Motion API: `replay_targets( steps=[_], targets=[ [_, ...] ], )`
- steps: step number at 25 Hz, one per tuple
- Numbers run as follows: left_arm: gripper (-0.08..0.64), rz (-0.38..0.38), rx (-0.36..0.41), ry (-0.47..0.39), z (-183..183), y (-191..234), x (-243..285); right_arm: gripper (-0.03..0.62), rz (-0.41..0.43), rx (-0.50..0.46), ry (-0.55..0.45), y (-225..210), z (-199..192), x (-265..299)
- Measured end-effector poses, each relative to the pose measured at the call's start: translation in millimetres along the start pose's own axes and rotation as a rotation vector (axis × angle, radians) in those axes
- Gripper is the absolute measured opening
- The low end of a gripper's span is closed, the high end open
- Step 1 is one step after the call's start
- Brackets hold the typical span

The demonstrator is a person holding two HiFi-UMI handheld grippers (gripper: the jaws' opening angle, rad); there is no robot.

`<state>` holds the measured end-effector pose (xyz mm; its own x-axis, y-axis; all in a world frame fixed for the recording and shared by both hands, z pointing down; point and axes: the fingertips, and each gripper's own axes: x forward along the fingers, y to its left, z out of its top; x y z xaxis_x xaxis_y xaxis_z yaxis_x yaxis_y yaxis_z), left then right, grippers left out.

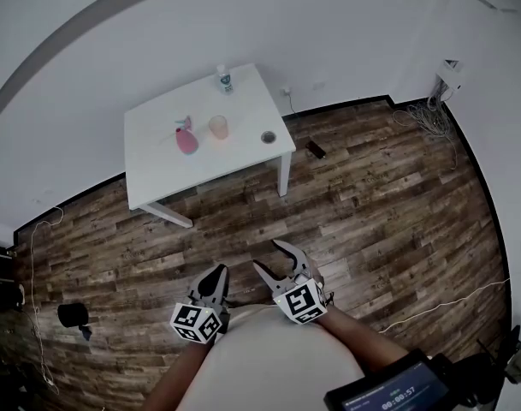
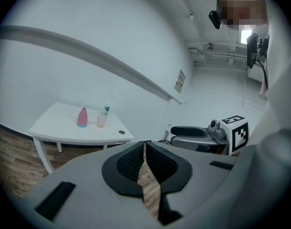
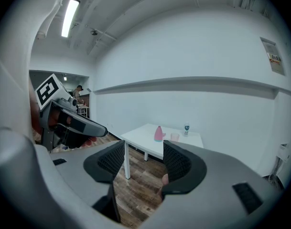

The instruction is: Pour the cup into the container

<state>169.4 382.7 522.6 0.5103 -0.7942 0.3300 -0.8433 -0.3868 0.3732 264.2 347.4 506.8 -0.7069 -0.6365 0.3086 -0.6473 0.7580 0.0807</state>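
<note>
A white table (image 1: 157, 178) stands across the wood floor, far from both grippers. On it are a pink, bottle-shaped container (image 1: 186, 138) and, just right of it, a pale translucent cup (image 1: 218, 127). The left gripper view shows the container (image 2: 82, 118) and the cup (image 2: 102, 121) small and distant. So does the right gripper view, with the container (image 3: 158, 133) and the cup (image 3: 174, 137). My left gripper (image 1: 216, 276) is held low in front of the person, its jaws shut with nothing in them (image 2: 144, 149). Beside it, my right gripper (image 1: 268, 257) is open and empty (image 3: 144, 159).
A small bottle with a green label (image 1: 224, 79) stands at the table's far edge, and a small round object (image 1: 269, 137) lies near its right edge. On the floor are a dark object (image 1: 316, 150) by the table leg, cables (image 1: 427, 114) at the right wall and a black item (image 1: 72, 315) at the left.
</note>
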Motion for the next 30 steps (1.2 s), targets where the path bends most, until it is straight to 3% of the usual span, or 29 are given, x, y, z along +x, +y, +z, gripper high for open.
replay_targets(
  steps=[17, 30],
  targets=[
    [0.009, -0.048, 0.017, 0.038, 0, -10, 25, 0.259, -0.053, 0.019, 0.007, -23, -6, -5],
    [0.009, -0.03, 0.035, 0.024, 4, -7, 22, 0.259, -0.04, 0.017, -0.036, -23, 4, -3]
  ],
)
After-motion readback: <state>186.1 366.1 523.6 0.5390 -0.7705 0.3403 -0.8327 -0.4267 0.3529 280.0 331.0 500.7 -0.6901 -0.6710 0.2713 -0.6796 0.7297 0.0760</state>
